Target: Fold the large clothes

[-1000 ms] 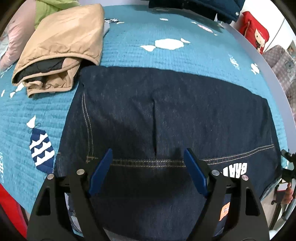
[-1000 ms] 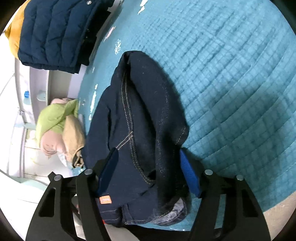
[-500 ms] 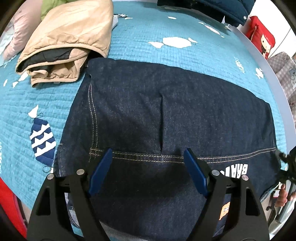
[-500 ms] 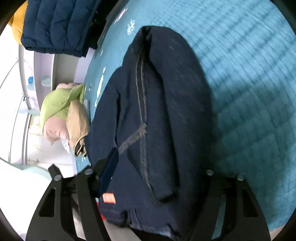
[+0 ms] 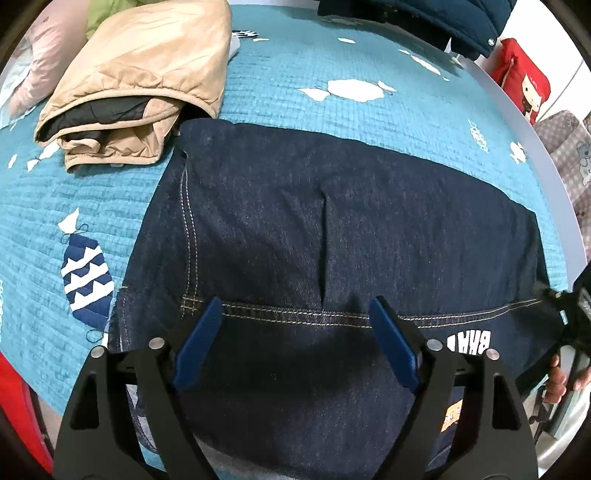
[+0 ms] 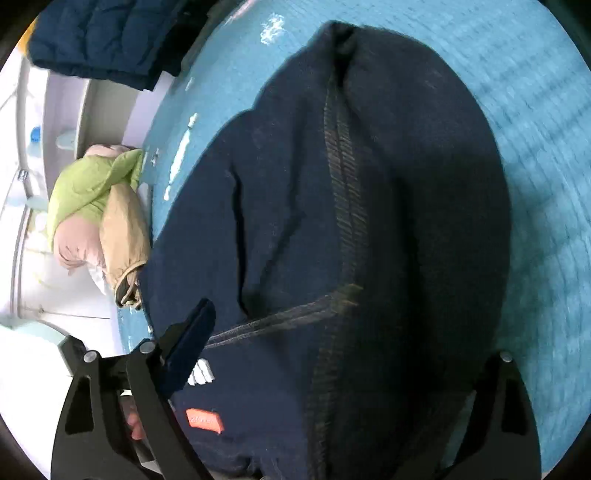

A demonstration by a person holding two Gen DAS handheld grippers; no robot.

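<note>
A dark blue denim garment (image 5: 332,229) with tan stitching lies flat on the teal quilted bed (image 5: 295,62). My left gripper (image 5: 295,343) is open and empty, just above the garment's near part by the horizontal seam. In the right wrist view the denim garment (image 6: 314,221) fills the frame. My right gripper (image 6: 332,369) is open and wide, with the garment's edge between its jaws. Its left fingertip (image 6: 192,332) shows; the right one is hidden under the cloth. The right gripper also shows at the right edge of the left wrist view (image 5: 569,317).
A folded tan jacket (image 5: 140,81) lies at the back left, touching the denim's far corner. A navy puffer jacket (image 5: 424,14) lies at the far edge. Green and pink clothes (image 6: 85,206) sit behind the tan one. The bed's edge (image 5: 535,147) curves along the right.
My right gripper has pushed forward over the garment's edge, so the cloth now covers its right finger. The garment lies flatter and more spread. My left gripper has drawn back slightly.
</note>
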